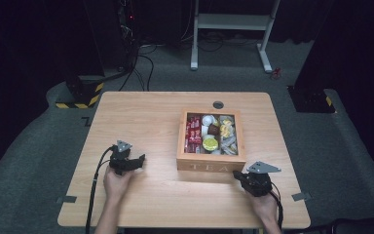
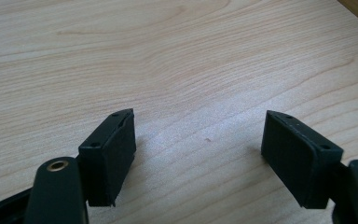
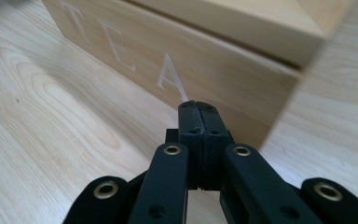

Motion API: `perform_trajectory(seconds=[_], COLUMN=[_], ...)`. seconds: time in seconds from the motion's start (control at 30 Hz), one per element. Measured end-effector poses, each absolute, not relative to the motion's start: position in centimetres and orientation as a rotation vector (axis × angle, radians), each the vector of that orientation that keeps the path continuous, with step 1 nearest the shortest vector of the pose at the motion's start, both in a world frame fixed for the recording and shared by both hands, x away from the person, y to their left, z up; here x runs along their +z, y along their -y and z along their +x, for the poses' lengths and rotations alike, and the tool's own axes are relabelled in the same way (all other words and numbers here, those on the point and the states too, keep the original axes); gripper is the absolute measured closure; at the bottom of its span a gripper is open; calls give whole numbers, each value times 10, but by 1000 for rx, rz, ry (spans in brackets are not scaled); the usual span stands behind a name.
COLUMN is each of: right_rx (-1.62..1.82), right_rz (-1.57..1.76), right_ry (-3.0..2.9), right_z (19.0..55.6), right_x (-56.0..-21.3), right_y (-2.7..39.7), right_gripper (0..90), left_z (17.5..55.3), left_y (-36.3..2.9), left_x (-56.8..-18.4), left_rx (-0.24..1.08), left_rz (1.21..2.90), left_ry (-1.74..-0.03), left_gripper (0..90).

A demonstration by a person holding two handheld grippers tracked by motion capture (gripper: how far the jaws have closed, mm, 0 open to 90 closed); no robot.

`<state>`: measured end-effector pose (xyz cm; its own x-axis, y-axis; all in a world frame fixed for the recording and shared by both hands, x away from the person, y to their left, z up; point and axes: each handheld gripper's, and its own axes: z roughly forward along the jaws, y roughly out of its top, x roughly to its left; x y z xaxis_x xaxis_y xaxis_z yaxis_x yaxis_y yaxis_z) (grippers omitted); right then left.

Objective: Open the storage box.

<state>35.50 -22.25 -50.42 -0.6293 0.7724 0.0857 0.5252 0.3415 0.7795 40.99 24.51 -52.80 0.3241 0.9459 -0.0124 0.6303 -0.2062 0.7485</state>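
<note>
A wooden tea box (image 1: 211, 161) stands right of the table's middle, its open top showing red packets, a yellow-topped cup and several other small packs. My right gripper (image 1: 237, 174) rests just in front of the box's near right corner; in the right gripper view its jaws (image 3: 198, 106) are pressed together with nothing between them, pointing at the "TEA" lettering on the box front (image 3: 168, 70). My left gripper (image 1: 140, 160) lies on the bare table left of the box, jaws wide apart (image 2: 198, 140) over plain wood and holding nothing.
A round cable hole (image 1: 218, 105) sits in the light wooden table (image 1: 141, 117) behind the box. Beyond the table stand a white desk frame (image 1: 233, 22) and dark equipment with cables on the grey floor.
</note>
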Motion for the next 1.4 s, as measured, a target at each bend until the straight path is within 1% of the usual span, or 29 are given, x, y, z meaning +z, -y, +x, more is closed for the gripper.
perform_trajectory(seconds=[0.33,0.67,1.03,1.17,1.4], right_rx=[1199,1231,1249,1261,1261], right_rz=[1130,1130,1110,1103,1103], right_ry=[-2267,-2211,-2201,-2183,-2159], right_z=[360,357,358,360,366], right_x=[-491,-482,-481,-477,-470], right_y=[207,205,207,208,211], right_gripper=[900,900,900,900,900], left_z=[410,410,410,410,409], left_y=[-245,-245,-245,-244,-244], left_x=[-528,-528,-528,-528,-528], left_rx=[611,616,619,613,618], left_rz=[1930,1938,1938,1940,1947], left_ry=[-1386,-1382,-1382,-1371,-1362], left_gripper=[268,263,263,286,301])
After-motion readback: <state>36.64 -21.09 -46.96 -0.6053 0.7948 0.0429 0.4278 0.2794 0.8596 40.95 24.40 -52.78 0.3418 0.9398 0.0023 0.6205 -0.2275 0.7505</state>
